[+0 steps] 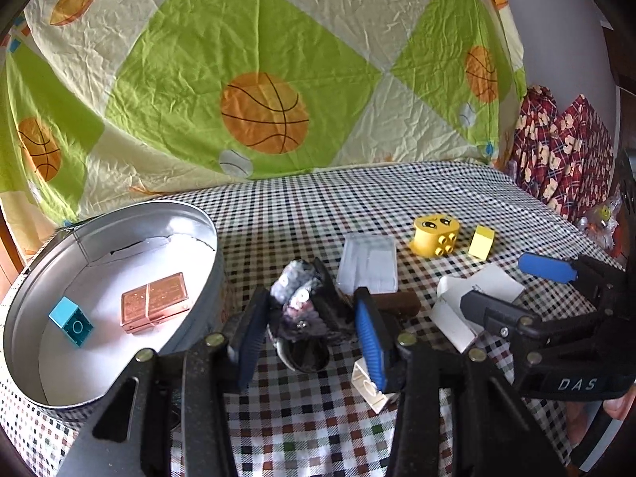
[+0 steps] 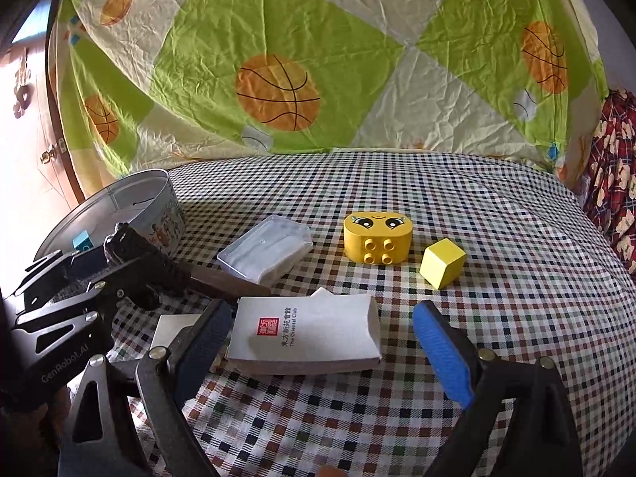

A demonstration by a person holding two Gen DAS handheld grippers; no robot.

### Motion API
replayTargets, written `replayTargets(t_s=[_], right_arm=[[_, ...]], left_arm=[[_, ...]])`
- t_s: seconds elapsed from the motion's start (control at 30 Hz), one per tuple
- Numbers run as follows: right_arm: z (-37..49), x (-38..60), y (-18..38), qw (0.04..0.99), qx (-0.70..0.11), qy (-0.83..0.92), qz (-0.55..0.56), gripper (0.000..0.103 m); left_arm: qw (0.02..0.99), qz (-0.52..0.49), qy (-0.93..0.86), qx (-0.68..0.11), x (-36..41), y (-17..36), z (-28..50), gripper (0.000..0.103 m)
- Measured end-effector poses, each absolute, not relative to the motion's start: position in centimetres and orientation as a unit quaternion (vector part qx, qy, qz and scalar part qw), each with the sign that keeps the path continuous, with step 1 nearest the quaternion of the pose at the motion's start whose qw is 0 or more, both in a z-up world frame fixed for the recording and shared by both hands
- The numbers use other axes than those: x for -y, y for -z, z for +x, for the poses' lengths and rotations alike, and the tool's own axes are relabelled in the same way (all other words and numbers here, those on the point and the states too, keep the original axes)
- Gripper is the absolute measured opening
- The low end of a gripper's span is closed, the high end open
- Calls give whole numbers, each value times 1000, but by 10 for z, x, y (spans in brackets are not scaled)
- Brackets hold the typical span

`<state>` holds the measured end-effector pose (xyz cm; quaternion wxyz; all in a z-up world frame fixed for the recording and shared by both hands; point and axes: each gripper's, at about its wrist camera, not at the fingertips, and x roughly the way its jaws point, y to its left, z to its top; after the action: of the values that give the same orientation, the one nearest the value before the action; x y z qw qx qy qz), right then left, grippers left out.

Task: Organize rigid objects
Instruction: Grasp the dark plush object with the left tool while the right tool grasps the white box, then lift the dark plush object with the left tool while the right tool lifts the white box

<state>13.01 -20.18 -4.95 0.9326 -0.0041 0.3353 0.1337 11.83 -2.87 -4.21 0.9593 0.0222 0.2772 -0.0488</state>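
My left gripper [image 1: 306, 318] is shut on a dark glittery object [image 1: 300, 302], just right of a round metal tin [image 1: 131, 218]. Inside the tin lie a light blue brick [image 1: 71, 324] and a copper box [image 1: 155, 306]. My right gripper [image 2: 322, 349] stands open around a white paper sleeve [image 2: 306, 334]; the right pad is clear of it. Further back sit a yellow face brick [image 2: 377, 238], a yellow cube [image 2: 442, 263] and a clear plastic box [image 2: 266, 252]. A white brick [image 1: 369, 385] lies under the left gripper's right finger.
A brown bar [image 2: 226, 284] lies between the plastic box and the left gripper. The checkered tablecloth [image 2: 497, 214] covers the table. A basketball-print sheet [image 2: 278, 91] hangs behind it, and red patterned cloth [image 1: 564, 147] is piled at the far right.
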Motion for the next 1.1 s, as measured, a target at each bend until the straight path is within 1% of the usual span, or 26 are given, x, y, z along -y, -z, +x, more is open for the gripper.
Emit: replayTargets(t_s=[0.33,0.37,0.4,0.63,1.1], right_arm=[[135,193,58,922,-362,-131,-27,94],[134,195,57,924,-358,-128,-23,92],[133,197,56,926,-355,-130,-17,80],[134,199,55,926,-353,-134,-9,80],[115,203,40,946,-294,-133,9,80]], left_arm=[[961,21,44,-274,28,43,116,43],[961,20,44,-272,27,43,115,43],[961,20,43,-271,27,43,114,43],[966,11,41,-254,22,39,109,43],[974,-1,30,-227,15,34,100,43]])
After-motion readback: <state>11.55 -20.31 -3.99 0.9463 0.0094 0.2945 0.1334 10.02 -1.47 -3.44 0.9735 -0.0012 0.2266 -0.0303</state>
